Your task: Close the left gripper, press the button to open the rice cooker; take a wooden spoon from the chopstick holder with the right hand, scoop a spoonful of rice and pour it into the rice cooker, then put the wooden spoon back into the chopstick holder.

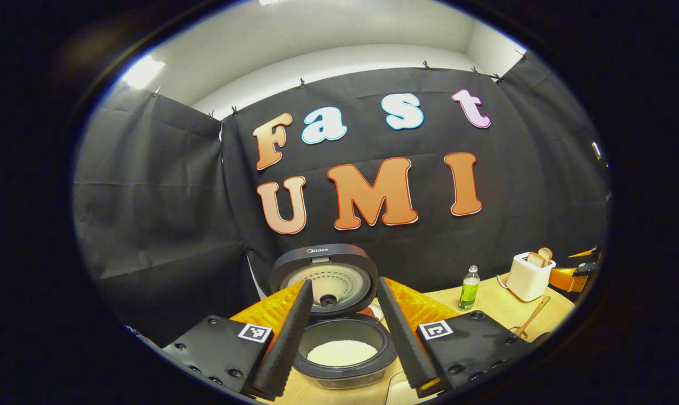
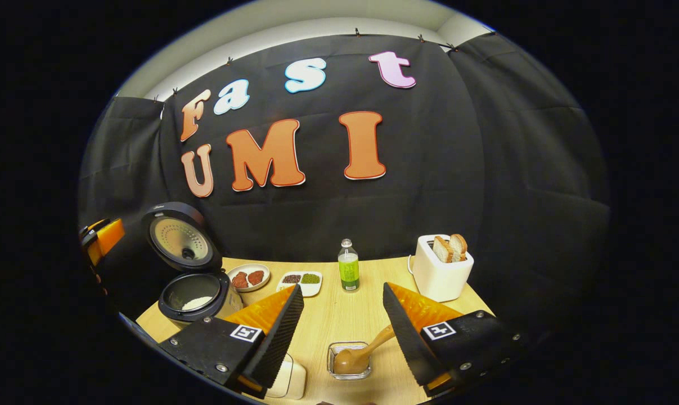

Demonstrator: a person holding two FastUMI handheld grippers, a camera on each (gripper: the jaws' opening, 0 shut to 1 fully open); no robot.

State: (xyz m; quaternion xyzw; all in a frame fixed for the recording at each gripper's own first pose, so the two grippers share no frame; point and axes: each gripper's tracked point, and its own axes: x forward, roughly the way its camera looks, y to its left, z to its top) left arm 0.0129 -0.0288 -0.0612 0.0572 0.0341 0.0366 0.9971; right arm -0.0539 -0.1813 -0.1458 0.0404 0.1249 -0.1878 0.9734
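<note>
Table point(image 2: 339, 320) has open room mid-surface. Rice cooker point(image 2: 196, 295) at 9 o'clock near the left edge, lid up, rice inside. Toaster point(image 2: 441, 270) at 2. Right gripper point(image 2: 342, 315) jaws spread, empty; left gripper point(image 1: 342, 315) likewise. Wooden spoon point(image 2: 362, 351) rests in a small glass holder point(image 2: 349, 360) at 6.

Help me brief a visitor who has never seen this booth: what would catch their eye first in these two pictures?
Most striking is the rice cooker, lid up, white rice in its pot, seen between the open left gripper's jaws. In the right gripper view a wooden spoon rests with its bowl in a small clear container between the open right gripper's jaws. Farther back on the table stands a white toaster holding two bread slices.
</note>
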